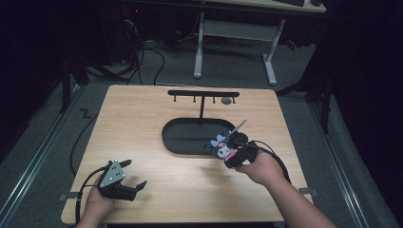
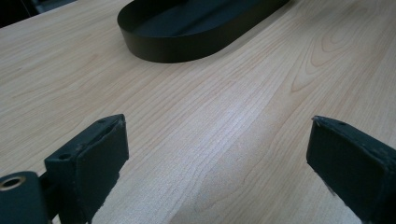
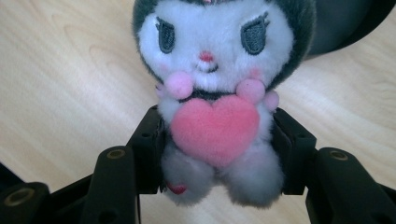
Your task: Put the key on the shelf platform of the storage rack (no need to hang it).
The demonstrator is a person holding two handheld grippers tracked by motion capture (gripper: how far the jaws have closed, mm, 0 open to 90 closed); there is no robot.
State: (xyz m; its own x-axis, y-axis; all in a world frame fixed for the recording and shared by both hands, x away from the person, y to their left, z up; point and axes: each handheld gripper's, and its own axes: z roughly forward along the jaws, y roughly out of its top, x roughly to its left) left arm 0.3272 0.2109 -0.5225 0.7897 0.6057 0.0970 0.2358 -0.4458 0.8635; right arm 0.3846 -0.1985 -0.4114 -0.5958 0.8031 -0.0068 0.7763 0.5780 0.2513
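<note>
Black right hand-held gripper [image 3: 217,140] clamping plush toy [image 3: 215,93] (upright), over wooden table [image 1: 142,123]

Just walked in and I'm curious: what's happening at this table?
A person holds a gripper in each hand. The right gripper is shut on a small plush doll with a pink heart, beside the black oval tray of a hook stand. The left gripper sits open and empty near the wooden table edge.
</note>
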